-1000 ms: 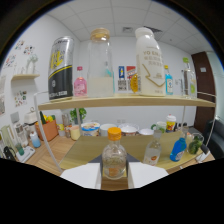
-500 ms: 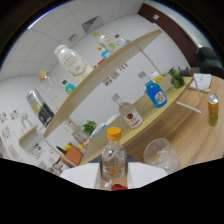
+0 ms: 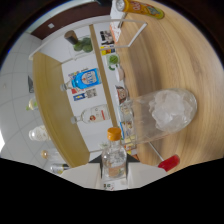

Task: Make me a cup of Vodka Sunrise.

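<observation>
**Small bottle pinched and tipped beside the ice glass**

The small clear bottle (image 3: 114, 159) with an orange cap (image 3: 114, 133) sits between the two white fingers of the gripper (image 3: 114, 172), whose jaws are closed on its sides and pinching it. A little orange liquid shows low in the bottle. The whole scene appears rolled on its side, with the wooden worktop (image 3: 170, 65) standing to the right.

Just beyond the bottle and to its right is a clear glass (image 3: 162, 116) holding ice, resting on the worktop. A small red object (image 3: 169, 163) lies near the glass, close to the right finger; what it is cannot be told.

Farther off, a yellow can (image 3: 142, 8) lies at the far end of the worktop. To the left, a wooden shelf (image 3: 54, 110) carries more bottles: a blue one (image 3: 85, 79), a clear one with a red and white label (image 3: 91, 115), and a dark-topped one (image 3: 76, 41) farther away. Small packets and jars line the back edge of the worktop, too blurred to name.
</observation>
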Tool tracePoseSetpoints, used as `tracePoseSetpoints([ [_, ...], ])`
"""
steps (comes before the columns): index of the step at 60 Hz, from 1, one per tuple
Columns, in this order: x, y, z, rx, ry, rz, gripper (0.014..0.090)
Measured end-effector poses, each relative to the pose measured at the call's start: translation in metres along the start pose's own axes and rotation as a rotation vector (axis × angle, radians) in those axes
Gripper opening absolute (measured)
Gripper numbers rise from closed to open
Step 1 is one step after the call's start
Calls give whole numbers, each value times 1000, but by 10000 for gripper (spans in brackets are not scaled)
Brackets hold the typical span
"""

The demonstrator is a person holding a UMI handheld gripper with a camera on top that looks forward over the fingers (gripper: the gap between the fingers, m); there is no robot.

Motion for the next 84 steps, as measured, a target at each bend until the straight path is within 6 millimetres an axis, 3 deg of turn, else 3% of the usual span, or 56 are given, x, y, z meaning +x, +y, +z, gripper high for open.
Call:
tracePoseSetpoints([
  [9,-7,-3,1,-10,-47,181,349],
  [21,-6,4,1,-26,-18,76,353],
  [28,-17,8,1,-7,26,-245,352],
  [42,-29,13,12,44,175,-1226,353],
  [48,-11,9,19,65,252,-1525,352],
  [53,15,3,24,68,318,-1646,353],
  [63,78,-12,27,7,461,-1662,352],
  [71,115,-21,26,-36,545,-1674,353],
  [84,149,-30,25,-94,625,-1689,351],
])
